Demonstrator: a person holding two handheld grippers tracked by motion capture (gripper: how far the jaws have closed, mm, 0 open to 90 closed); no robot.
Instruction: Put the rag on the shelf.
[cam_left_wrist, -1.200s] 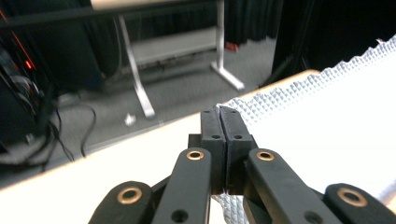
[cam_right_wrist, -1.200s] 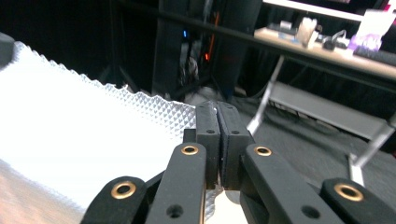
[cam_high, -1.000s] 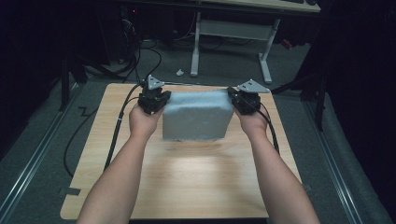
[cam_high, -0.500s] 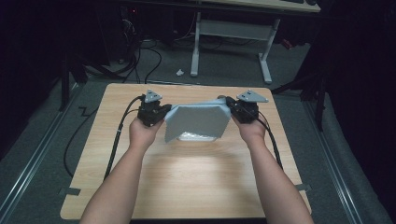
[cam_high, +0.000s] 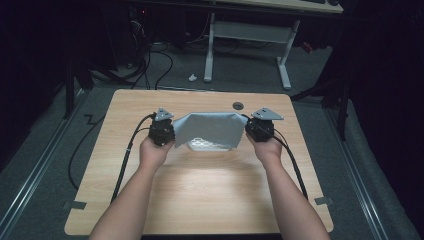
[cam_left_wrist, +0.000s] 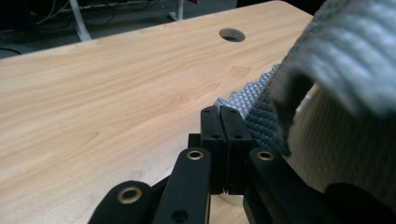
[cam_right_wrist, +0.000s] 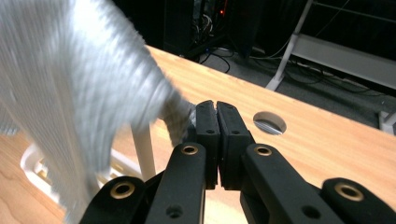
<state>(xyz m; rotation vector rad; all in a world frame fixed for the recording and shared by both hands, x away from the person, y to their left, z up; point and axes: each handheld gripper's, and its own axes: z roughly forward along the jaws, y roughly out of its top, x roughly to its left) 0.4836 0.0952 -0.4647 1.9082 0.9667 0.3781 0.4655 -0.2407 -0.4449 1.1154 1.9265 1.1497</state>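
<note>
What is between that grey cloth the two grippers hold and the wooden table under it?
A white object lies on the light wooden table directly under the grey textured cloth; what it is cannot be told. Both grippers grip the cloth.

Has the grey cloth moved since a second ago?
Yes. The grey cloth has come down toward the table, sagging between both tongs, farther from the table's far edge.

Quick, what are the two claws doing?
Left claw: closed, pinching a corner of the grey cloth.
Right claw: closed, pinching the cloth's other corner.
</note>
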